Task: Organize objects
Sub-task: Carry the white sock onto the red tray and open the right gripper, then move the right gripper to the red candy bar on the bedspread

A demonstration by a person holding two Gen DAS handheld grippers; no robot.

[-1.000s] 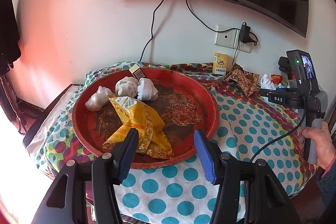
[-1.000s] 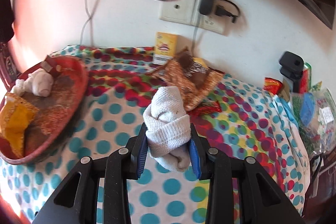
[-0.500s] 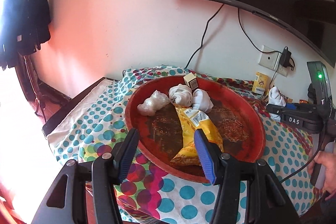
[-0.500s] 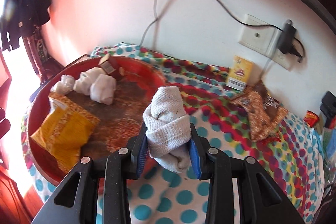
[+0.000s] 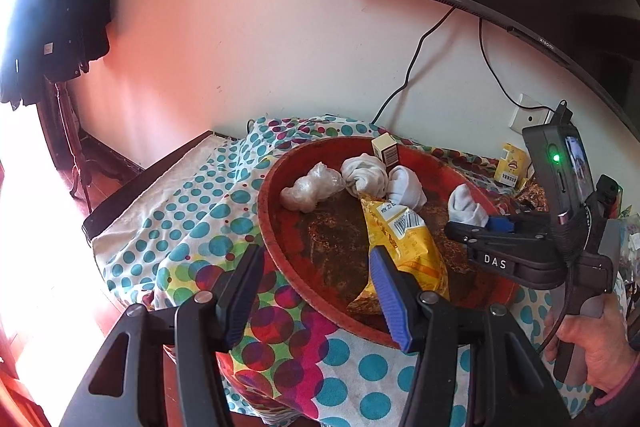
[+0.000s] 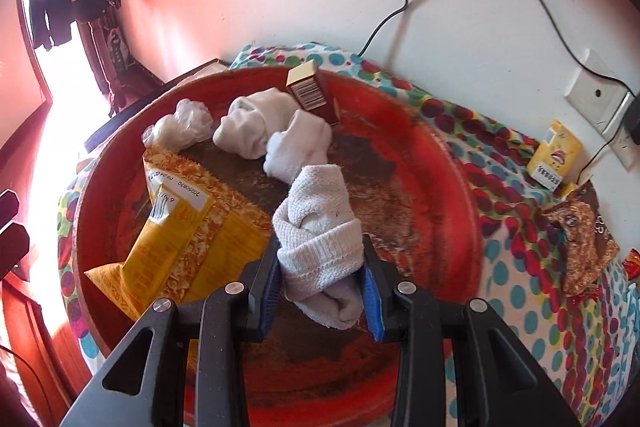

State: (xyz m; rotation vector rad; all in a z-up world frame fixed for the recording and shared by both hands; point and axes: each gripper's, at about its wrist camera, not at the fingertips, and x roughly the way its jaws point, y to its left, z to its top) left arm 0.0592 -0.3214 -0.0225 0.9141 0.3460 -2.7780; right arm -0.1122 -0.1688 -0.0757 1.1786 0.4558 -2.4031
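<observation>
Left gripper (image 5: 316,291): we are holding it with its jaws spread wide and nothing between them, hovering over the near-left rim of the red tray (image 5: 276,251).
Tablecloth (image 5: 192,211): we are seeing its polka dots draping over the table's left edge (teal spots there, pink and purple ones nearer us).
Plastic bundle (image 6: 180,125): it is lying at the tray's far left, just beside a rolled white sock.
Yellow snack packet (image 6: 180,227): it is lying flat on the tray's left half, barcode end towards the back.
Two rolled white socks (image 6: 276,135): they are sitting together at the back of the tray, touching each other.
Small brown box (image 6: 314,93): it is leaning against the far rim, touching the socks.
Held sock (image 6: 320,231): we are pinching this rolled white sock between the blue pads (image 6: 372,297), above the tray's middle; whether it is touching the tray floor we cannot tell.
Right gripper (image 6: 322,293): its jaws are pressing in on the sock's cuff from both sides.
Yellow carton (image 6: 554,155): it is standing by the wall, well right of the tray.
Brown wrapper (image 6: 580,239): it is lying crumpled on the cloth, right of the tray.
</observation>
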